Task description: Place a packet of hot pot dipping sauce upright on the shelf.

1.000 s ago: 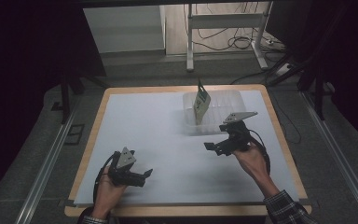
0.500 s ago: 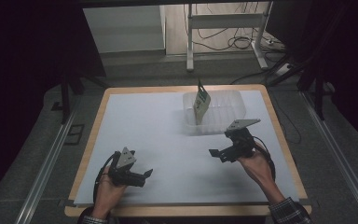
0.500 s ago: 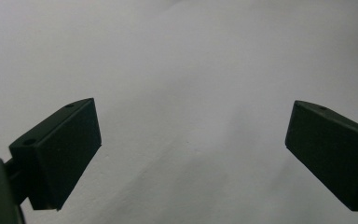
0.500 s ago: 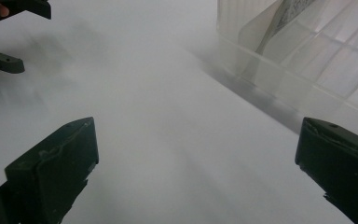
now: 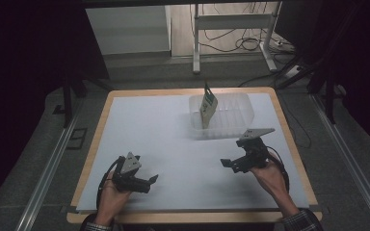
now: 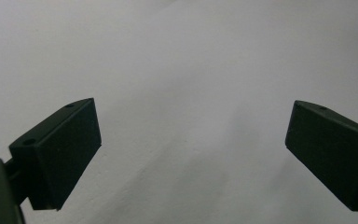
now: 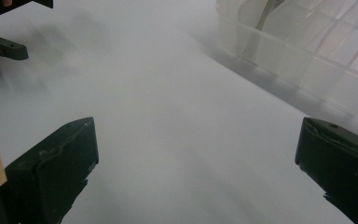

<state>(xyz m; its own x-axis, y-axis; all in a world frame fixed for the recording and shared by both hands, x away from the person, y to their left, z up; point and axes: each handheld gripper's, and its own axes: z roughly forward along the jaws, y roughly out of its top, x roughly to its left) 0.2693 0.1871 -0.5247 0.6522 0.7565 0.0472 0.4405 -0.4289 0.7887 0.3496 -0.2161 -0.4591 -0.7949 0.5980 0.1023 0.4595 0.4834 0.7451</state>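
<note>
At this moment both of my tools were free. The left gripper (image 5: 150, 180) rested low near the front edge of the table (image 5: 139, 92), its jaws spread wide over the bare white sheet (image 5: 149, 130), with nothing between them. The right gripper (image 5: 227, 163) hovered at the right side, also with its jaws wide apart and empty, just in front of the clear plastic container (image 5: 231, 126). The packet (image 5: 207, 107) stood tilted inside this container, at its left part, leaning on the wall, and its top rose above the rim.

I judged the main risk to be the container itself. It looked light and it sat loose on the smooth sheet, so a jaw touching its near wall could push it back or turn it. The packet was also not stable; a small knock on the wall could make it fall flat, where it would be harder to pinch. In the right gripper view the container (image 7: 303, 56) was blurred, so I could not trust the distance to its wall.
</note>
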